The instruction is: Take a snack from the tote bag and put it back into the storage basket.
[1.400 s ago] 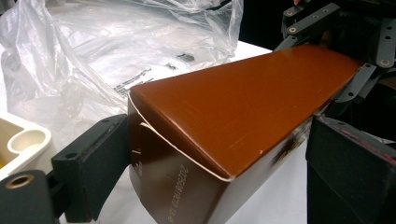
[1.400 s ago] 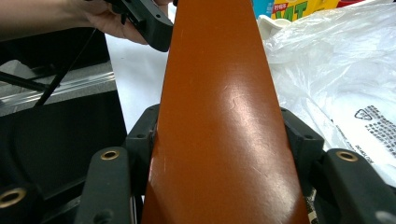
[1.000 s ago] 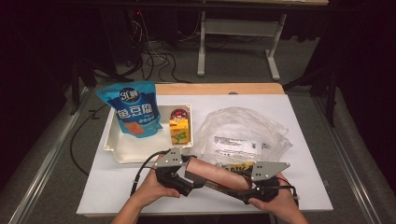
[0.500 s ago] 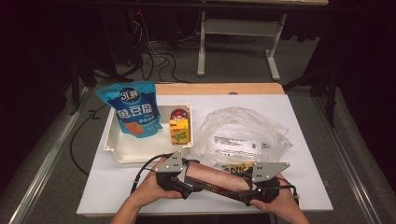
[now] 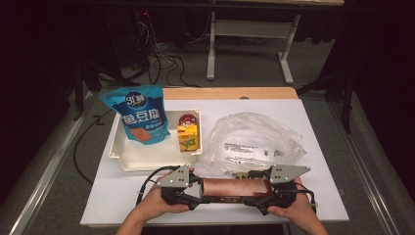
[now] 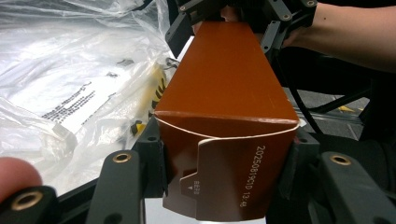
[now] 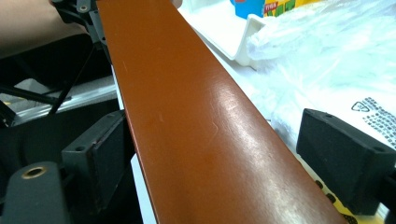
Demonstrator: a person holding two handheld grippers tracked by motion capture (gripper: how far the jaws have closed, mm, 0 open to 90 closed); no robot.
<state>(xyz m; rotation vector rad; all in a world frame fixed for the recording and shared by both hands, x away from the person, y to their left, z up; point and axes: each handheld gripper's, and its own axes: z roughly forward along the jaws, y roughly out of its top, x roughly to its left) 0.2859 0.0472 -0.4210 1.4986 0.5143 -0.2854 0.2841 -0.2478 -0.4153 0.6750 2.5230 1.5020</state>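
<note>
In the left gripper view, printed date on brown box (image 6: 226, 140), left tongs (image 6: 226, 158) clamping it; right tongs (image 7: 224, 154) loose around it.

Left gripper (image 5: 192, 192): level, pointing inward, jaws just closing, pads pressed on held item. Right gripper (image 5: 259, 192): facing it, jaws just opening, one pad standing clear.

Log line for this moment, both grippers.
left gripper: jaws just closing, pads on brown box end | right gripper: jaws just opened, far pad off box | box level between them, near clear bags
</note>
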